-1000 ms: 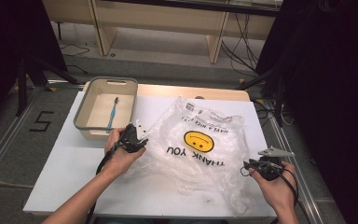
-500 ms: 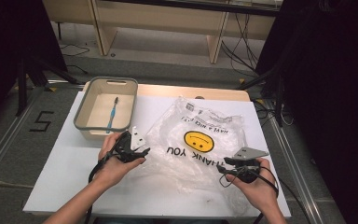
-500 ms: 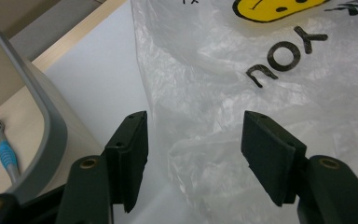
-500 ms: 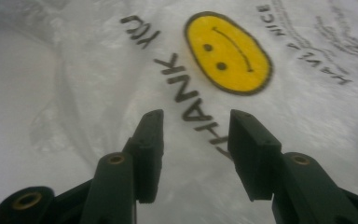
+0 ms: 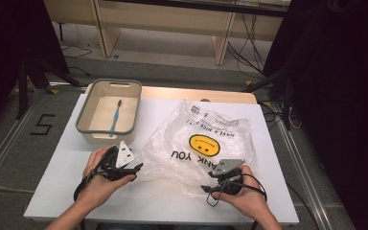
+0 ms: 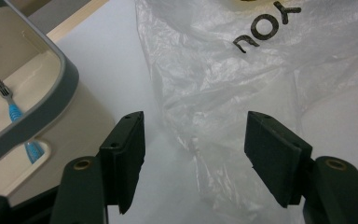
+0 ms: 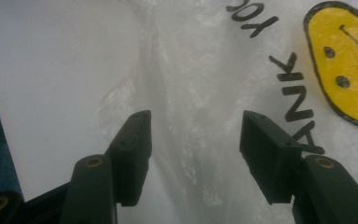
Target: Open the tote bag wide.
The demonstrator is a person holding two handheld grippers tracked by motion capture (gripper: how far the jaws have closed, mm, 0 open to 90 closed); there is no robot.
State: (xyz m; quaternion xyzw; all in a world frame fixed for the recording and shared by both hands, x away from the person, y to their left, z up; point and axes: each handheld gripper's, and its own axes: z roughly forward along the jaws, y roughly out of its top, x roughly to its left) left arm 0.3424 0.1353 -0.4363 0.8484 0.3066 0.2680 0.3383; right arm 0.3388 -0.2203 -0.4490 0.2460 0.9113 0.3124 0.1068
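Note:
A clear plastic bag [image 5: 201,139] with a yellow smiley face and "THANK YOU" print lies crumpled on the white table [image 5: 62,182]. My left gripper [image 5: 135,168] sits at the bag's left edge, open, its jaws spread over the bag's thin plastic [image 6: 223,93] with nothing pinched. My right gripper [image 5: 210,188] rests over the bag's near edge, also open, the wrinkled plastic [image 7: 191,93] lying between its jaws. A blue toothbrush [image 5: 115,117] lies inside the grey-rimmed beige bin [image 5: 106,133] at the table's left, and the toothbrush [image 6: 14,114] also appears in the left gripper view.
The bin's wall [image 6: 51,107] stands close to the left of my left gripper. A wooden strip [image 5: 196,94] borders the table's far edge. Black stands and cables fill the floor beyond. A "5" mark [image 5: 43,124] is taped on the floor at left.
My right gripper has moved left and inward from the table's right edge onto the bag's near edge. My left gripper has slid down and slightly toward me along the bag's left edge.

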